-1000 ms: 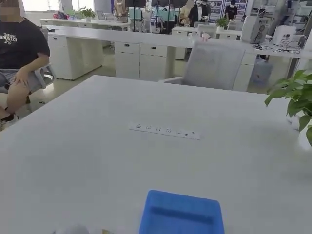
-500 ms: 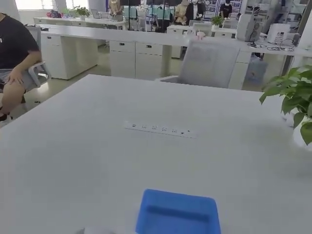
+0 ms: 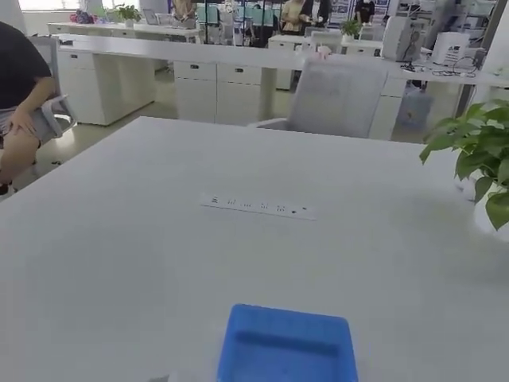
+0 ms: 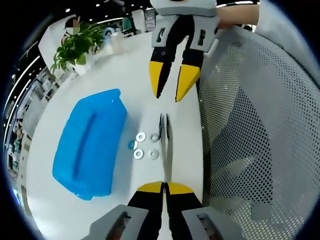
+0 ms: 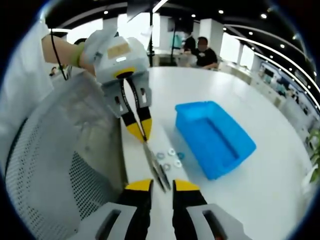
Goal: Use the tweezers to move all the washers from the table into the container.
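Note:
Several small metal washers (image 4: 146, 145) (image 5: 169, 159) lie on the white table between the blue container (image 4: 90, 142) (image 5: 215, 137) (image 3: 286, 346) and the slim tweezers (image 4: 164, 140) (image 5: 156, 167). One small blue ring lies among them. My left gripper (image 4: 164, 187) (image 5: 140, 129) is shut on the tweezers' handle end. The tweezers' tips point toward my right gripper (image 5: 162, 186) (image 4: 168, 96), which faces the left one and stands open with nothing held. The tweezers run just beside the washers, close to the table's near edge.
A mesh chair back (image 4: 250, 140) (image 5: 60, 165) sits right against the table's near edge. A power strip (image 3: 256, 207) is set in the mid-table. A potted plant (image 3: 477, 159) stands at the right edge, and a person (image 3: 20, 103) sits far left.
The head camera has drifted a little; the container and power strip keep their places on the table.

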The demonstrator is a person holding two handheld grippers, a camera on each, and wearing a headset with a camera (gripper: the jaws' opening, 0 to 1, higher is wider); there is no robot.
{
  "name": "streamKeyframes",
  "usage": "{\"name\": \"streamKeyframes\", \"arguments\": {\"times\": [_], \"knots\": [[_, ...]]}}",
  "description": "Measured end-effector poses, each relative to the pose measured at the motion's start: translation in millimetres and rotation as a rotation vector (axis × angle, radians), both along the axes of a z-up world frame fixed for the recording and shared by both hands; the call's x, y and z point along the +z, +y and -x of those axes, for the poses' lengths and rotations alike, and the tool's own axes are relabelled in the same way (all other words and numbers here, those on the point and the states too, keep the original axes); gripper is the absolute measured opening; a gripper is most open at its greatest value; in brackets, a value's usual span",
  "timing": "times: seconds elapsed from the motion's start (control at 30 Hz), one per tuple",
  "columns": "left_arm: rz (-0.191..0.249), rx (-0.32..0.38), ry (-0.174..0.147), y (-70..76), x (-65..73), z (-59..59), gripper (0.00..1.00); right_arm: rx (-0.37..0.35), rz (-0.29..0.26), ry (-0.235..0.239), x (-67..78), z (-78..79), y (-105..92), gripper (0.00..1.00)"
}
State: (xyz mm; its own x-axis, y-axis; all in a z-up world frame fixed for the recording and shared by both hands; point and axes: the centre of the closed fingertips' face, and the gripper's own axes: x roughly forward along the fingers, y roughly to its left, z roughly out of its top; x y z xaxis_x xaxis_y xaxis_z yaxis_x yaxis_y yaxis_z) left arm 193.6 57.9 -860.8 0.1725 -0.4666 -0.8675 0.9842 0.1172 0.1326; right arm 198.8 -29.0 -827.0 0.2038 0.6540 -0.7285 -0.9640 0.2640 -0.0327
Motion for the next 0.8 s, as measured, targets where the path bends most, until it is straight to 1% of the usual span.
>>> {"name": "streamKeyframes", "arguments": {"times": [0.03, 0.07, 0.1, 0.13, 0.17, 0.2, 0.27, 0.33, 0.4, 0.57, 0.7, 0.8], "knots": [[0.003, -0.006, 0.002, -0.3, 3.2, 1.4, 0.0, 0.006, 0.003, -0.001, -0.7, 0.2, 0.5, 0.12], [0.005, -0.008, -0.003, -0.5, 5.9, 1.3, 0.0, 0.009, 0.005, -0.002, -1.1, 0.2, 0.9, 0.12], [0.018, -0.019, -0.018, -2.0, 11.4, 1.6, 0.0, 0.015, 0.008, -0.004, -1.6, 0.4, 1.4, 0.12], [0.025, -0.015, -0.015, -2.2, 14.8, 2.2, 0.0, 0.018, 0.01, -0.004, -1.7, 0.8, 1.9, 0.12], [0.036, -0.01, -0.017, -3.0, 18.7, 3.0, 0.0, 0.02, 0.011, -0.005, -2.0, 0.8, 2.2, 0.12], [0.05, -0.005, -0.027, -4.1, 24.7, 3.1, 0.0, 0.024, 0.012, -0.005, -3.1, 0.8, 2.9, 0.12], [0.078, -0.002, -0.033, -7.3, 35.1, 5.2, 0.0, 0.031, 0.013, -0.003, -5.3, 1.3, 4.3, 0.12], [0.098, -0.007, -0.049, -10.6, 44.4, 8.0, 0.0, 0.043, 0.019, -0.003, -7.7, 1.8, 6.6, 0.13], [0.122, -0.012, -0.064, -15.4, 53.2, 11.9, 0.0, 0.056, 0.022, -0.003, -7.0, 3.3, 10.3, 0.13], [0.141, -0.023, -0.09, -25.2, 65.1, 20.4, 0.0, 0.099, 0.036, -0.006, -10.3, 6.6, 18.8, 0.13], [0.167, -0.011, -0.104, -31.5, 72.4, 21.3, 0.0, 0.126, 0.044, -0.002, -13.8, 8.6, 22.8, 0.12], [0.184, -0.001, -0.114, -35.3, 77.8, 21.7, 0.0, 0.125, 0.042, 0.006, -16.4, 7.6, 23.4, 0.11]]}}
